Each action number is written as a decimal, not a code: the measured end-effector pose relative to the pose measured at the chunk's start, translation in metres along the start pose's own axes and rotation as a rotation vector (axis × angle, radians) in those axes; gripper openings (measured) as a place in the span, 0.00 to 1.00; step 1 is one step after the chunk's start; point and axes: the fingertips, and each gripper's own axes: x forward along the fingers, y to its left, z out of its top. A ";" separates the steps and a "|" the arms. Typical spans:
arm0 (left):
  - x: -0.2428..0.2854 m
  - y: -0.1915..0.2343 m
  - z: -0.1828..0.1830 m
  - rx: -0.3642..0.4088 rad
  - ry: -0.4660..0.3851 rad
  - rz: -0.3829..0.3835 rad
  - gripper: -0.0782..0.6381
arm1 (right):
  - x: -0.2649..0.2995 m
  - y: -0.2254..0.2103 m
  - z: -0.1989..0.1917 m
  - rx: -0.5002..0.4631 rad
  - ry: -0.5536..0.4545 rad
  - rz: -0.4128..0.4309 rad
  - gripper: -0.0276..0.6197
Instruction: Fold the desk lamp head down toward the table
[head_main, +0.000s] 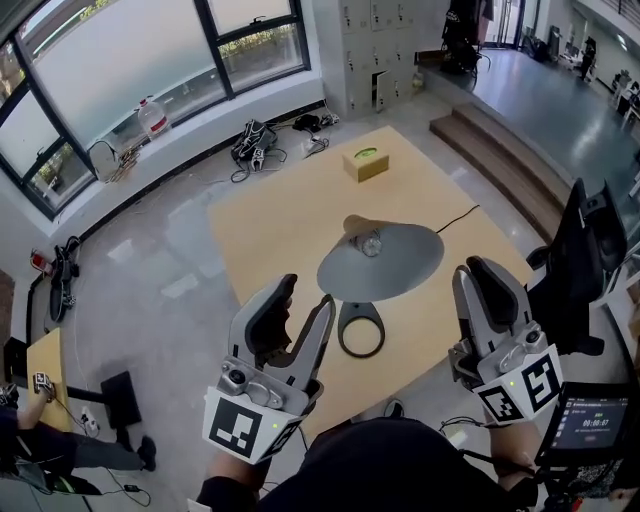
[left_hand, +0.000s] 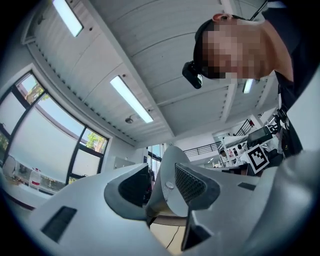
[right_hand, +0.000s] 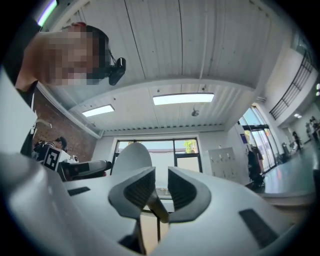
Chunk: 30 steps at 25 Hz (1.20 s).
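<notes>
My left gripper (head_main: 307, 292) and right gripper (head_main: 472, 268) are smooth, pale grey shells with dark ribbed pads (left_hand: 189, 182) inside the jaws. Each ends in a white cube (head_main: 243, 425) printed with black square markers. I wear a dark top (head_main: 380, 470) and a black head camera (left_hand: 192, 75).

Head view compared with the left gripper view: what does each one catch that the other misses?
Only the head view shows the yellow box and the dark ring. Only the left gripper view shows the ceiling lights. Both show the lamp shade and the open left claw.
</notes>
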 end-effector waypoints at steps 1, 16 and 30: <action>0.004 -0.002 0.006 0.017 -0.010 0.005 0.35 | 0.003 0.001 0.004 -0.004 -0.009 0.025 0.14; 0.023 -0.007 -0.016 0.213 0.141 0.069 0.34 | 0.034 0.020 -0.001 -0.059 -0.029 0.182 0.17; 0.018 0.002 -0.010 0.217 0.091 0.137 0.13 | 0.033 0.025 0.003 -0.115 -0.045 0.187 0.05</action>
